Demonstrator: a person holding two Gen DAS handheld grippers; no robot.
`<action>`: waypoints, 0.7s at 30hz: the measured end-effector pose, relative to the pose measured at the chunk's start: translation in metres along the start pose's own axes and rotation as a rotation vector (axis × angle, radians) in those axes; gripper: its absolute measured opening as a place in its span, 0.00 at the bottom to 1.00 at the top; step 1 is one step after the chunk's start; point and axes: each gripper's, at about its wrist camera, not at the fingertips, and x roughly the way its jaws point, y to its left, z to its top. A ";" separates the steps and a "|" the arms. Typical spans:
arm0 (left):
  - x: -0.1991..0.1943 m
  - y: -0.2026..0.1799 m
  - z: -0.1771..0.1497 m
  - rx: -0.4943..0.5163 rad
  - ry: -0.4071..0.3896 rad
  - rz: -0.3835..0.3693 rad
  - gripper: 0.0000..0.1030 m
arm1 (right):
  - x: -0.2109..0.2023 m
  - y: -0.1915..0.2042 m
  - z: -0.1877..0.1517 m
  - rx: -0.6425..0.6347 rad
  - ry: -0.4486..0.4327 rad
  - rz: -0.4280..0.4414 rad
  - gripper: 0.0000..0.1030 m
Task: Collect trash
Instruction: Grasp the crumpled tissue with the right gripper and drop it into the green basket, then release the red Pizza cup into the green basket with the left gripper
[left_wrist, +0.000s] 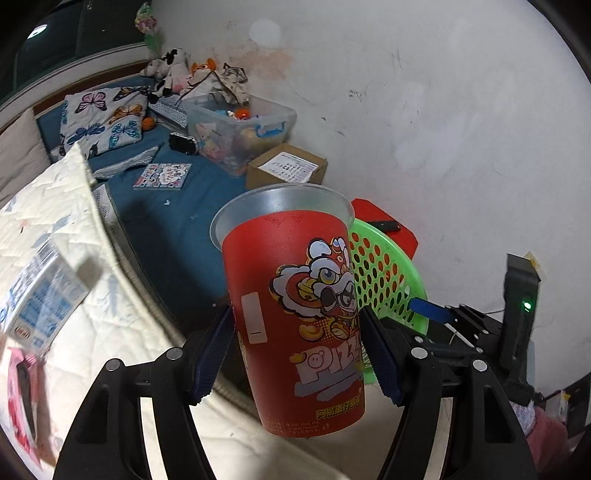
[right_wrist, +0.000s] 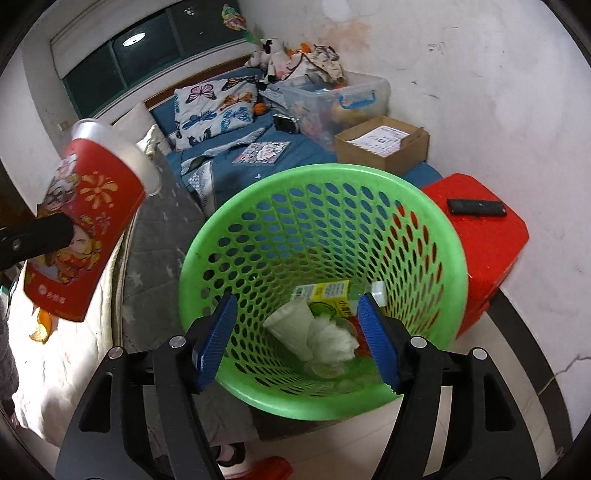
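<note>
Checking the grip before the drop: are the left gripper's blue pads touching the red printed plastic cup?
Touching. In the left wrist view, both blue pads press against the sides of the red cup, which hangs clear of the bed.

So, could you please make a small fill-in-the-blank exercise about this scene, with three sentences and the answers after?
1. The left gripper is holding a red ____.
2. The green basket already has trash inside, and the fingers of the right gripper above it hold ____.
3. A black remote control lies on top of the ____ stool beside the basket.

Missing words: cup; nothing; red
</note>
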 end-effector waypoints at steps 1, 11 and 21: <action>0.006 -0.003 0.002 0.004 0.007 -0.005 0.65 | -0.002 -0.002 -0.001 0.005 -0.002 -0.001 0.66; 0.051 -0.030 0.010 0.037 0.071 -0.017 0.65 | -0.031 -0.013 -0.009 0.023 -0.048 -0.013 0.67; 0.073 -0.035 0.013 0.027 0.096 -0.055 0.72 | -0.041 -0.023 -0.018 0.050 -0.054 -0.017 0.67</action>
